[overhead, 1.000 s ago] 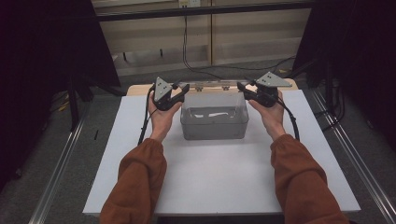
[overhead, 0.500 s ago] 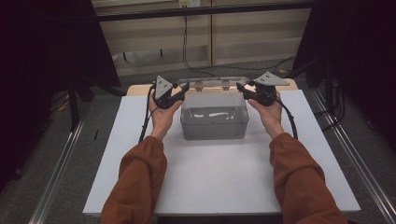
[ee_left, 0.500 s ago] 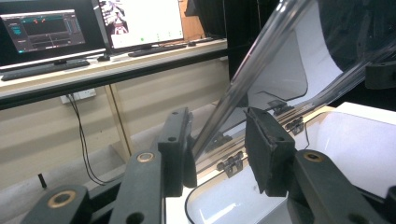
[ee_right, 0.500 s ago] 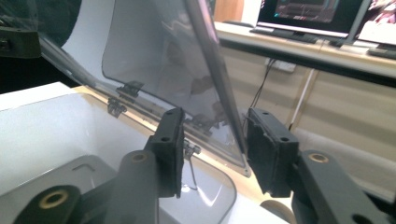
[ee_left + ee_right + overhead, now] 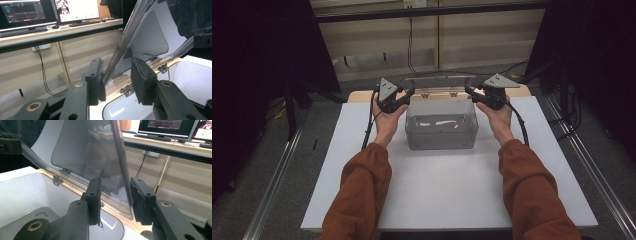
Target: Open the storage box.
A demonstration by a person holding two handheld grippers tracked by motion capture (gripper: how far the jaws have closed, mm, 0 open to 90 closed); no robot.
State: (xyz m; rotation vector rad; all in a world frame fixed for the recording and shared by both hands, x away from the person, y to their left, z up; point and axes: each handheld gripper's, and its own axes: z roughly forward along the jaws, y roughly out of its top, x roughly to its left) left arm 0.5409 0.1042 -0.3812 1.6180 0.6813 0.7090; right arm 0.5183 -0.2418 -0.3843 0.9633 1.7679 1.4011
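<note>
A white worktop (image 5: pixel 437 195) is seen; one clear plastic box (image 5: pixel 441 131), lid raised, is set on it near the far edge, centred.

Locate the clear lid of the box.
In the high view, the lid stands raised at the clear box's far edge, between the left tongs and right tongs.

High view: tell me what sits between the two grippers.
In the high view, the raised clear lid of the clear box spans from the left gripper to the right gripper; each gripper's jaws flank one side edge.
</note>
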